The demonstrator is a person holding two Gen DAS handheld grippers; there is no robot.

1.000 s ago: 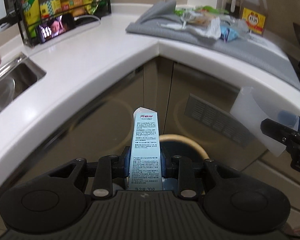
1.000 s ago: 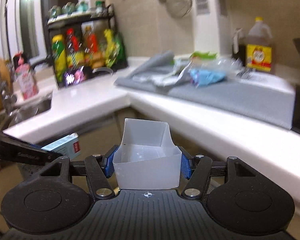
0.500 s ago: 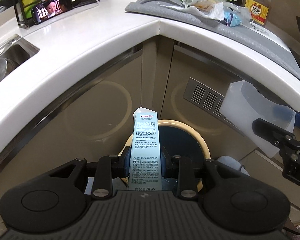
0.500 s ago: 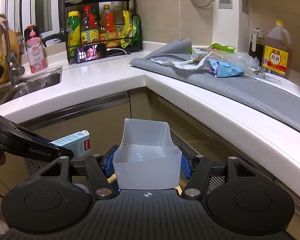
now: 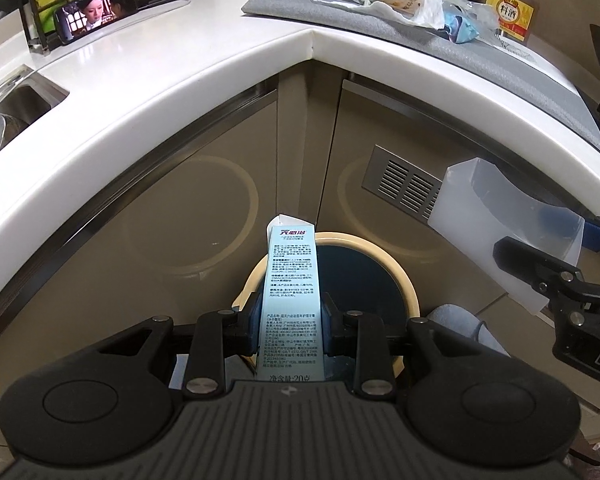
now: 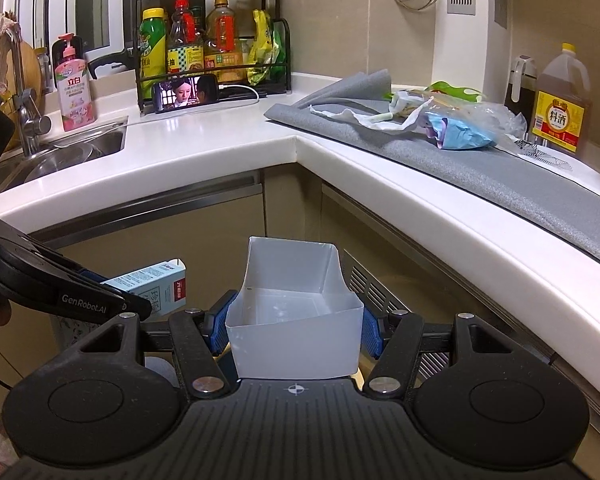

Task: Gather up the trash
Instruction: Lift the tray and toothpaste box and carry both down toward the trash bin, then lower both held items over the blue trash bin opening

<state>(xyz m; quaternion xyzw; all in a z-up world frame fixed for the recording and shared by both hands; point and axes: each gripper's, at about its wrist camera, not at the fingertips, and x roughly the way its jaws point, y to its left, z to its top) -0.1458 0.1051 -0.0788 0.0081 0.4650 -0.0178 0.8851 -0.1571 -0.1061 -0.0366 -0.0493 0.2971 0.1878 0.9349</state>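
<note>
Corner kitchen, white L-shaped countertop (image 6: 204, 160) over beige cabinets; grey mat (image 6: 500, 172) on its right run carries a heap of wrappers and plastic bags (image 6: 452, 120). On the floor below, a round bin (image 5: 380, 276) with cream rim. Right gripper (image 6: 294, 330) pinches a translucent plastic tub (image 6: 296, 332), open side up, off to the bin's right. Left gripper (image 5: 290, 322) clamped on a pale blue carton (image 5: 290, 300), upright, directly over the bin opening.
</note>
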